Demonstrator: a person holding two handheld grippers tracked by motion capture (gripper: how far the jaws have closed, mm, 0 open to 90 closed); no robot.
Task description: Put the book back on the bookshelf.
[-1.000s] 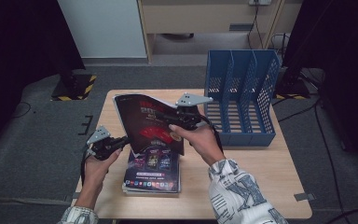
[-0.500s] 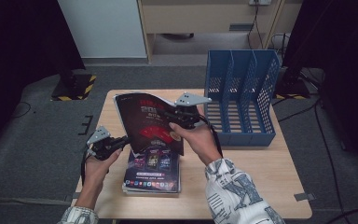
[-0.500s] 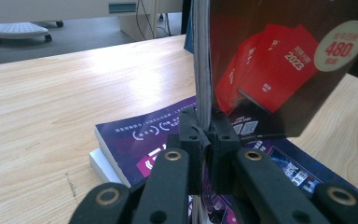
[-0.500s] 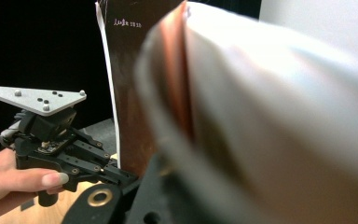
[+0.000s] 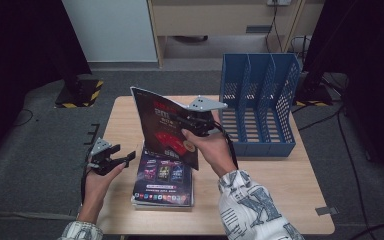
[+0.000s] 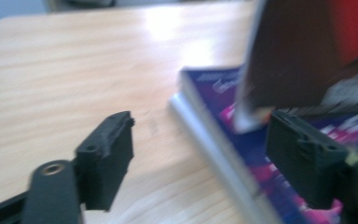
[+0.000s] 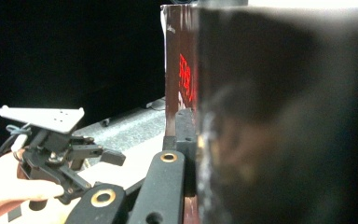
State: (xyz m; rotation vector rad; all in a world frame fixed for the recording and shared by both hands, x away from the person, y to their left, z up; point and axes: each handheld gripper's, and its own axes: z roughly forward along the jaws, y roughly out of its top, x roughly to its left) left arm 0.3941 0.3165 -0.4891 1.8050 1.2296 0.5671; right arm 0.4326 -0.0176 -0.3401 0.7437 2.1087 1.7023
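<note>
My right gripper (image 5: 192,120) is shut on a dark red magazine (image 5: 162,127) and holds it tilted up above the table. In the right gripper view that magazine (image 7: 270,121) stands close against the one jaw I can see, and it hides the other jaw. Beneath it a stack of magazines (image 5: 162,182) with a purple cover lies flat. My left gripper (image 5: 117,159) hovers open just left of the stack, with nothing between its jaws. In the left gripper view the stack's edge (image 6: 223,121) lies ahead, and the lifted magazine (image 6: 298,51) hangs above the right jaw.
A blue mesh file rack (image 5: 260,110) with three slots stands on the right part of the wooden table (image 5: 280,200), close behind my right hand. Bare wood (image 6: 74,70) stretches left of the stack. Dark floor and cables surround the table.
The right gripper has raised the red magazine and tipped it more upright. The left gripper has drawn slightly left, away from the magazine's lower edge.
</note>
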